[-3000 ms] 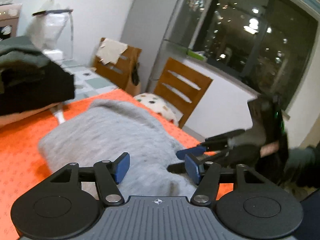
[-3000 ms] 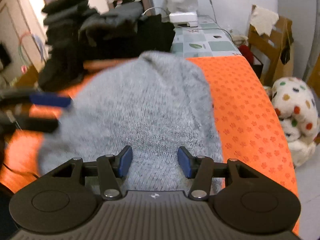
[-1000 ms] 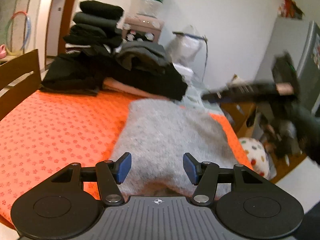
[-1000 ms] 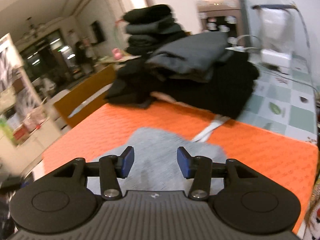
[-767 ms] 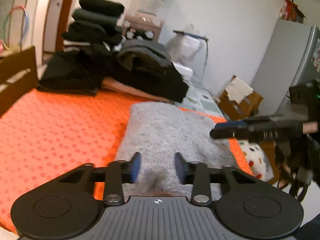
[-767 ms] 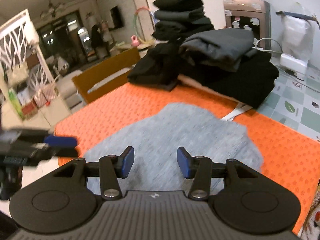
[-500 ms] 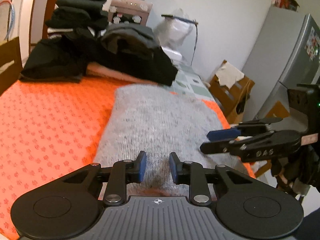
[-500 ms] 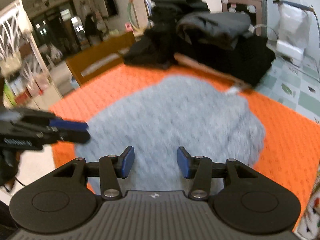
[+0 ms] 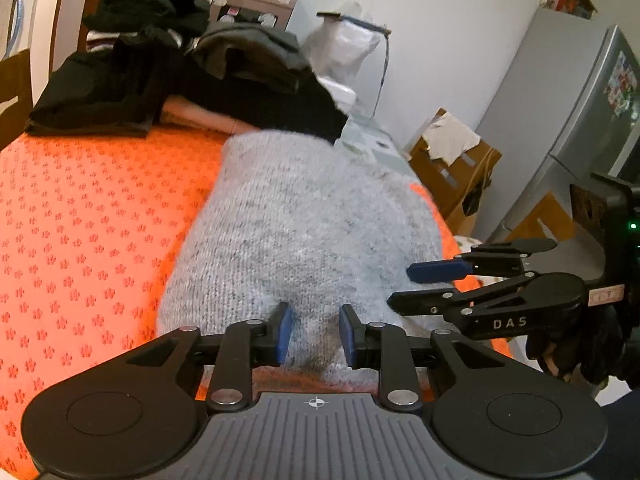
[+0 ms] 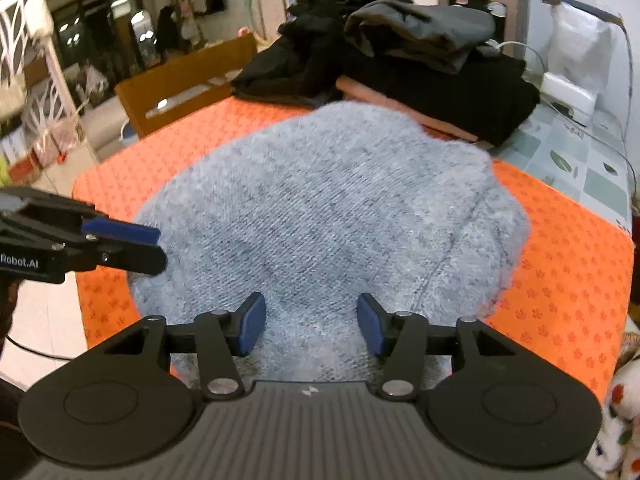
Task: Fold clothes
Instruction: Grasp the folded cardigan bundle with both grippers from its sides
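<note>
Desk (image 9: 80,240) under an orange mat w/ a small flower print fills most of both views. Folded gray knit sweater (image 10: 328,216) lies on the mat, near the desk's front edge, its far end close to a pile of dark clothes (image 10: 400,60) stacked at the back of the desk. Wooden chair (image 10: 180,80) stands beyond the desk's left side in the right wrist view. Gray fridge (image 9: 592,128) stands at right in the left wrist view, w/ a cardboard box (image 9: 452,160) on the floor near it.

Left tongs (image 9: 314,338) sit low at the sweater's near edge, blue pads partly closed w/ a narrow gap; knit fabric shows between them, but whether they pinch it can't be told. Right tongs (image 10: 312,324) hover over the sweater's near end, pads spread wide, nothing between them but the fabric below. Each pair shows in the other's camera: right tongs (image 9: 436,280) by the sweater's right edge, left tongs (image 10: 124,244) at its left edge. Gloved hand (image 9: 580,344) grips the right handle.

Spotted plush toy (image 10: 616,420) peeks in at lower right, beside the desk.
</note>
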{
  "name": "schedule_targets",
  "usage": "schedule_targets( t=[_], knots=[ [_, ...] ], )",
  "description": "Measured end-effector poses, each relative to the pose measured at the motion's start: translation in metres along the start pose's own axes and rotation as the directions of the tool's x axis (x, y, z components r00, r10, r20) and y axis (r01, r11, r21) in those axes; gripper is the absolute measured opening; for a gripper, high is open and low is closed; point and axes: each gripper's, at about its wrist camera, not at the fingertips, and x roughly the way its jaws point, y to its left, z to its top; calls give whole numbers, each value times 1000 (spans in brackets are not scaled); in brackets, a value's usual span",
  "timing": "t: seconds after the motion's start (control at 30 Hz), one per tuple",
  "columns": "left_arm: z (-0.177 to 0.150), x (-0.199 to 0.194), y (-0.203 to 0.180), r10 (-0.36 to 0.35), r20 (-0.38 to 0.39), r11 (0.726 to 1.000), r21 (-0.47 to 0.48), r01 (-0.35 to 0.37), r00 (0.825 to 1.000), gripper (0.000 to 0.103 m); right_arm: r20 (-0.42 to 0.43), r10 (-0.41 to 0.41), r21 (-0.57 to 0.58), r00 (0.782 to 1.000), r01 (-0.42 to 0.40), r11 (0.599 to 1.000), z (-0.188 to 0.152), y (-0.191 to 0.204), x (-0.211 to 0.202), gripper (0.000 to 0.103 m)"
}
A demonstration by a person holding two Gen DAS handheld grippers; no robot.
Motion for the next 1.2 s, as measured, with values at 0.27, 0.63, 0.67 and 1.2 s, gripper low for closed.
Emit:
schedule_targets(
  t=[0.27, 0.63, 0.67, 1.2],
  knots=[
    [29, -20, -1, 9, 90, 999, 38, -12, 996, 92, 99, -24, 127, 995, 12, 992, 6, -17, -35, 89],
    [60, 31, 61, -63, -53, 991, -122, 57, 997, 99, 176, 21, 559, 984, -117, 821, -38, -96, -33, 101],
    [62, 37, 67, -72, -67, 988, -138, 62, 995, 99, 177, 29, 593, 984, -130, 794, -41, -103, -27, 102],
    [74, 106, 90, -196, -226, 962, -230, 143, 954, 103, 158, 212, 732, 964, -258, 631, -37, -161, 47, 102]
  ],
)
